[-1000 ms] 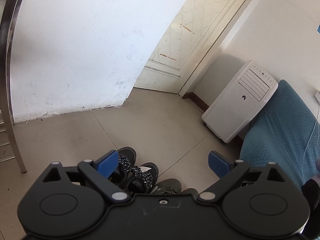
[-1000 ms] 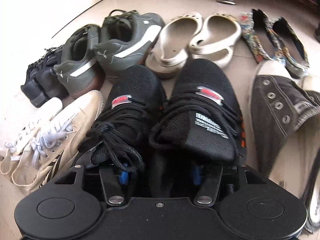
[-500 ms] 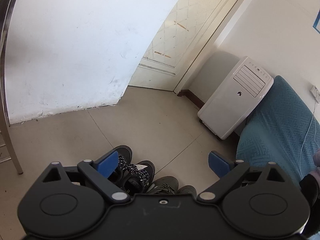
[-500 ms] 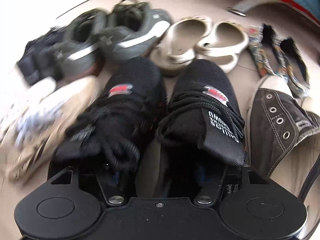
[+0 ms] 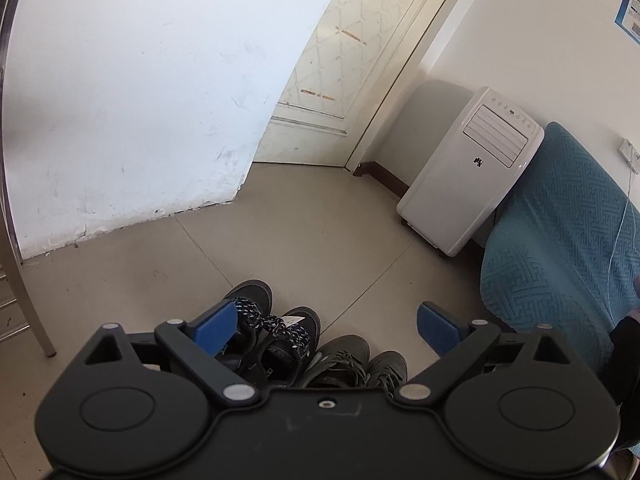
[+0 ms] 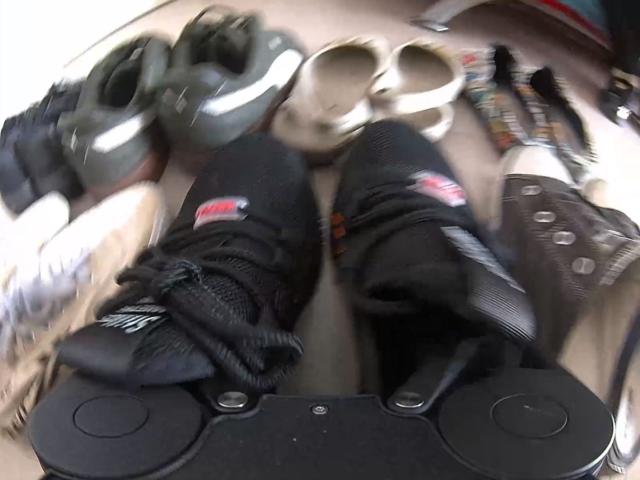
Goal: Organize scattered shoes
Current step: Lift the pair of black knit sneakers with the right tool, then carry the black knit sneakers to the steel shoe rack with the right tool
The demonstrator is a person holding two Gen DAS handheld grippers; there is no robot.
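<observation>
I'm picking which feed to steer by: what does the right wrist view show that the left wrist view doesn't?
Only the right wrist view: the black mesh sneakers right at its gripper, whose fingertips they hide, the beige clogs, patterned flats and white sneakers.
Only the left wrist view: the open left gripper, the white air cooler, the door.
Both: the grey-green sneakers, the black lace-ups beside them, the tiled floor.

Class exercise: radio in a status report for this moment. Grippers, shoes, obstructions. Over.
Left gripper open, empty, above dark sneakers. Right gripper jaws just closing, fingertips hidden in the black knit pair; grip unconfirmed. Grey sneakers, beige clogs close ahead; picture blurred.
</observation>
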